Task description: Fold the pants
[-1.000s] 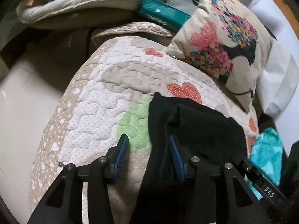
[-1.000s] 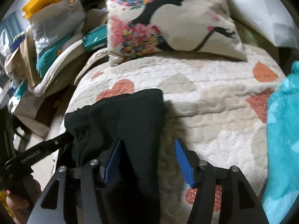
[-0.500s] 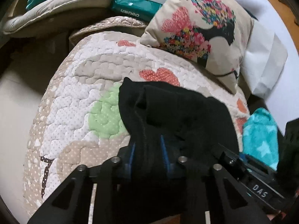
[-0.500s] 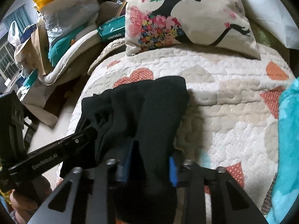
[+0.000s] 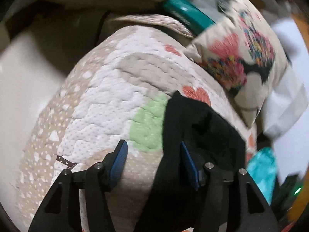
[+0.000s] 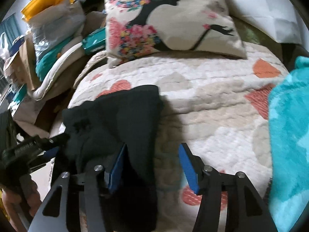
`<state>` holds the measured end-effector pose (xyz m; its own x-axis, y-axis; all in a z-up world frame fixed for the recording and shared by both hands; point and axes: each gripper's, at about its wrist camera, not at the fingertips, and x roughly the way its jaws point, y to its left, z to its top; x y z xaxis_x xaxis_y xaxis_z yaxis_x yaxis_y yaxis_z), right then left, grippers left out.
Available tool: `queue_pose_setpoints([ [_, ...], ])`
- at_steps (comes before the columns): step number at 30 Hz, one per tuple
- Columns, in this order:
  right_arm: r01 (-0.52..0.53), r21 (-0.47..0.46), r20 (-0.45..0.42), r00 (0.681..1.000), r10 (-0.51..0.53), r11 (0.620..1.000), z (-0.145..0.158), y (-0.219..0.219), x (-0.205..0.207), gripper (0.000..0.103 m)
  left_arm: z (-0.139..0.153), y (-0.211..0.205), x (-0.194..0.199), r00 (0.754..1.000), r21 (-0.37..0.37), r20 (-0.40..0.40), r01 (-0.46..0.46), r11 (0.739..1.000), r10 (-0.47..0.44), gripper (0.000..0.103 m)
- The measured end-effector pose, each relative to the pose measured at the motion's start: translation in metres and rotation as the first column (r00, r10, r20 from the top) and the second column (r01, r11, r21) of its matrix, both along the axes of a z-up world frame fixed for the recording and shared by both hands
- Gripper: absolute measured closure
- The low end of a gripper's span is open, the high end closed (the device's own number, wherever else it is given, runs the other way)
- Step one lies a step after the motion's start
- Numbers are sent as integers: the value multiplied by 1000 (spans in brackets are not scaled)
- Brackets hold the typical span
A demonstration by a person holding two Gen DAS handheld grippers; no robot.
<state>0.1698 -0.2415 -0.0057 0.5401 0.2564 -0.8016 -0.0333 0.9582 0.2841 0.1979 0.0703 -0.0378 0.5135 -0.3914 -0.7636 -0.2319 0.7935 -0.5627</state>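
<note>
Black pants (image 5: 204, 135) lie bunched on the quilted bed cover (image 5: 108, 104), with one end hanging over its near edge. My left gripper (image 5: 153, 160) hovers over their left edge. Its jaws are opening; the cloth fills the right half of the gap, and the pads do not press on it. In the right wrist view the pants (image 6: 119, 114) sit left of centre. My right gripper (image 6: 153, 166) straddles their right edge, jaws opening, its pads free of the cloth. The left gripper (image 6: 29, 150) shows there at the far left, a hand (image 6: 17, 203) behind it.
A cushion with a flowered silhouette (image 6: 170, 19) leans at the head of the quilt (image 6: 212, 100). A turquoise fleece blanket (image 6: 289, 135) lies along the right side. Bags and folded bedding (image 6: 54, 31) are piled off the left edge, beside a teal pack (image 5: 185, 13).
Half a second ago both grippers were shut on the pants. Both have since opened and let the cloth go. The left view has swung and is blurred.
</note>
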Motion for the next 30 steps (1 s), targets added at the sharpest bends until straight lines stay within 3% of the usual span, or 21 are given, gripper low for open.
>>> queue_pose_setpoints([
  [2, 17, 0, -2, 1000, -17, 1000, 1, -5, -5, 42, 2, 5, -1, 1000, -9, -3, -23, 1000, 23, 47],
  [5, 36, 8, 10, 999, -36, 999, 9, -5, -17, 41, 21, -3, -7, 998, 133, 59, -36, 990, 28, 47],
  [7, 22, 8, 19, 1000, -22, 1000, 13, 0, -24, 41, 35, -15, -6, 993, 219, 119, -11, 976, -16, 47],
  [10, -24, -16, 16, 1000, 24, 1000, 12, 14, -35, 41, 43, -37, -1, 986, 369, 138, 39, 929, -96, 43],
  [13, -27, -34, 3, 1000, 27, 999, 2, 19, -41, 36, 21, -51, 12, 992, 509, 38, 87, 856, -123, 42],
  [14, -8, -24, -3, 1000, 8, 1000, -2, 17, -42, 34, 10, -47, 16, 993, 504, -5, 103, 858, -117, 41],
  [16, 22, 19, -24, 999, -22, 1000, -8, 9, -41, 30, 6, -35, 13, 998, 429, 1, 61, 901, -69, 37],
  [19, 43, 33, -25, 999, -42, 999, -2, 3, -42, 30, 12, -31, 9, 997, 386, 1, 68, 920, -74, 37],
  [22, 56, -2, 5, 998, -56, 998, 12, 2, -54, 30, 20, -29, -11, 997, 366, 19, 58, 929, -70, 37],
  [25, 72, 42, 6, 997, -72, 997, 18, -1, -73, 30, 25, -33, -31, 996, 348, 26, 72, 935, -87, 37],
  [30, 58, 54, -17, 998, -57, 997, 13, 7, -115, 30, 44, -38, -81, 992, 386, 85, 57, 921, -97, 37],
])
